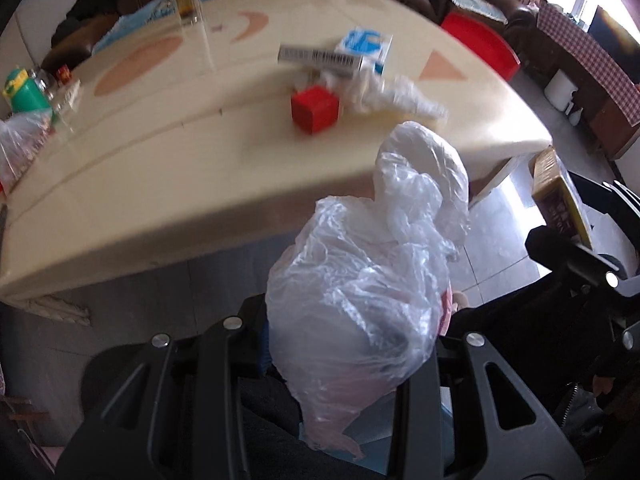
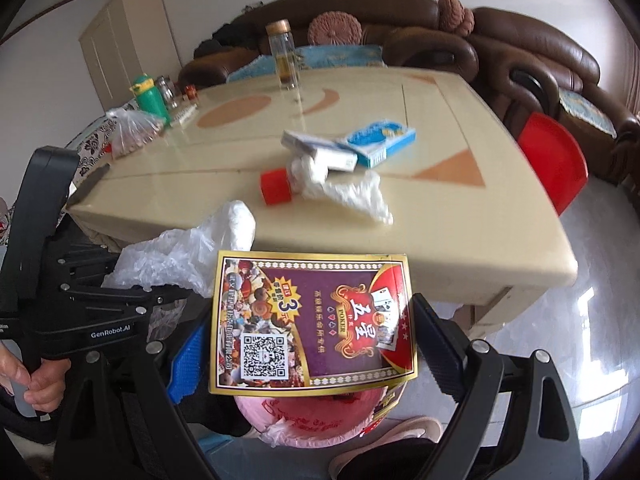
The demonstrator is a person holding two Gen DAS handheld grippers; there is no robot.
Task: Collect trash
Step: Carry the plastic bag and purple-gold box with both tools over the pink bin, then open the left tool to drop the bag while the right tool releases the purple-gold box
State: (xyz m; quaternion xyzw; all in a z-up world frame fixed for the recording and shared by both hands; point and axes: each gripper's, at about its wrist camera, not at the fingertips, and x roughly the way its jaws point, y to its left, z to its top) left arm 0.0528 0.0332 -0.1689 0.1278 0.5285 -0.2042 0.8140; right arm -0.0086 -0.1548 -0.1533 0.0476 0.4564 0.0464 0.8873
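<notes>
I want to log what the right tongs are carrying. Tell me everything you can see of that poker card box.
The card box is a flat, glossy cardboard pack with a gold border, purple face, a red crest reading POKER, a QR code and a yellow price burst. It looks closed and undamaged. It lies face up between the fingers of the right tongs, off the table's near edge, above a pink bag. The left wrist view shows its edge.

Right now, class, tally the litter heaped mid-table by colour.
Red: 1, the cube
Blue: 1, the box
White: 2, the barcode box and the crumpled wad
Total: 4
</notes>
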